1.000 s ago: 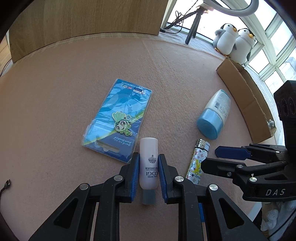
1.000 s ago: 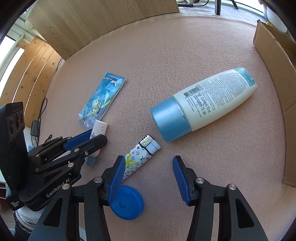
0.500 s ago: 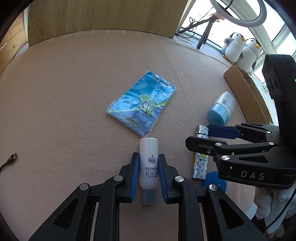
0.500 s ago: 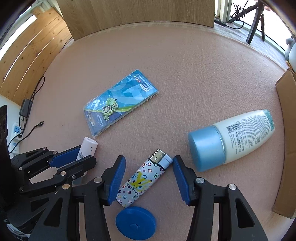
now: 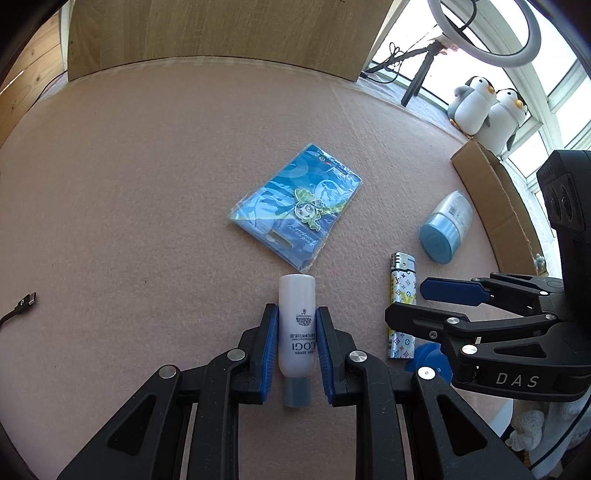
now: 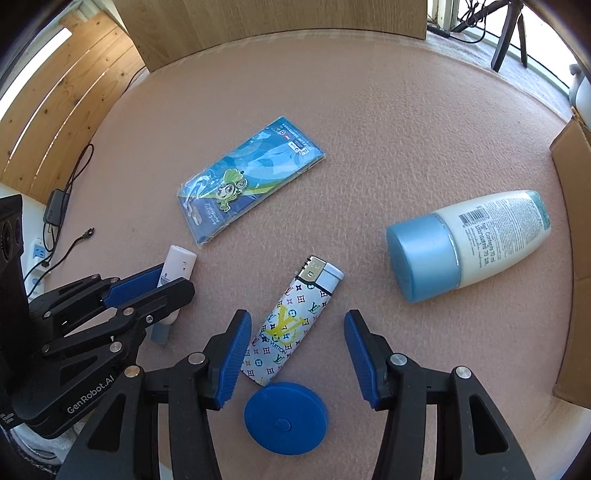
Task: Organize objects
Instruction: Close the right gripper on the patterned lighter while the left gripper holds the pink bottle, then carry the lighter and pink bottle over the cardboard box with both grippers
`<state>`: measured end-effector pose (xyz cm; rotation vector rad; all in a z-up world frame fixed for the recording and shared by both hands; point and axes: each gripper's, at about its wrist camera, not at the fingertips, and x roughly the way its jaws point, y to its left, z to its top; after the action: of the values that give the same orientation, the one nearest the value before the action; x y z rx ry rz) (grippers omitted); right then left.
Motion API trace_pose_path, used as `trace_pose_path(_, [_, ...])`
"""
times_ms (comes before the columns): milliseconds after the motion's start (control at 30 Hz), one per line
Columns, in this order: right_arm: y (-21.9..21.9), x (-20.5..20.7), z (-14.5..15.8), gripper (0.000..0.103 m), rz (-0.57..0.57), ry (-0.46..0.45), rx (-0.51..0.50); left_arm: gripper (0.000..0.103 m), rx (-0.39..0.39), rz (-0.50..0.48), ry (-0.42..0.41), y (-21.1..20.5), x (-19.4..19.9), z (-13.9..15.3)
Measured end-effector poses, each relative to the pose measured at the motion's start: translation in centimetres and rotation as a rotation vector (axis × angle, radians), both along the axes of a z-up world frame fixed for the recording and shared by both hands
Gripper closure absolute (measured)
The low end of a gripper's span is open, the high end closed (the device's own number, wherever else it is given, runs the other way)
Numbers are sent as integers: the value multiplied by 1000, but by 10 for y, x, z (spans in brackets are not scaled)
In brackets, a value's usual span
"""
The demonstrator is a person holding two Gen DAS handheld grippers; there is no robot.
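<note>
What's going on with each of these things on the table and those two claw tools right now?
Left gripper: shut on the small white tube.
Small white tube: lying flat, cap on.
Right gripper: open, fingers either side of the lighter.
Lighter: lying flat, not gripped.
Lotion bottle: on its side, blue cap on.
Blue packet: flat, sealed.
Blue disc: flat.
Cardboard box: open.

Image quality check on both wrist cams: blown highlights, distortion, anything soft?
Left wrist: windows at upper right are blown out behind the ring light and plush penguins; strong fisheye curve with dark corners; label on the white tube is readable. Right wrist: even daylight on the mat, bright strip at upper left; print on the lotion bottle and lighter is sharp; soft shadows.
</note>
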<state>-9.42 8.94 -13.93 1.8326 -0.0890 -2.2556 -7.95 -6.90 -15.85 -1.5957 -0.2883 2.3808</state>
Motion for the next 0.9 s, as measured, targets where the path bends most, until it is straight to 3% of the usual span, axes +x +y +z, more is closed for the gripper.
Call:
trace_pose_path(100, [-16,1,0,70,52,41,68,81,2,0,1,-1,0,0])
trace_pose_path(267, [-32,4,0,80,136,80,108,81,7,7,0,-2,-1,-1])
trace_pose_path(600, [-15,5,6,82,100,102,38,82,41,43,-14,-6,0,3])
trace_pose_path(900, [32,16,30,82,50,137,-31,82,64,32,20,16,-4,25])
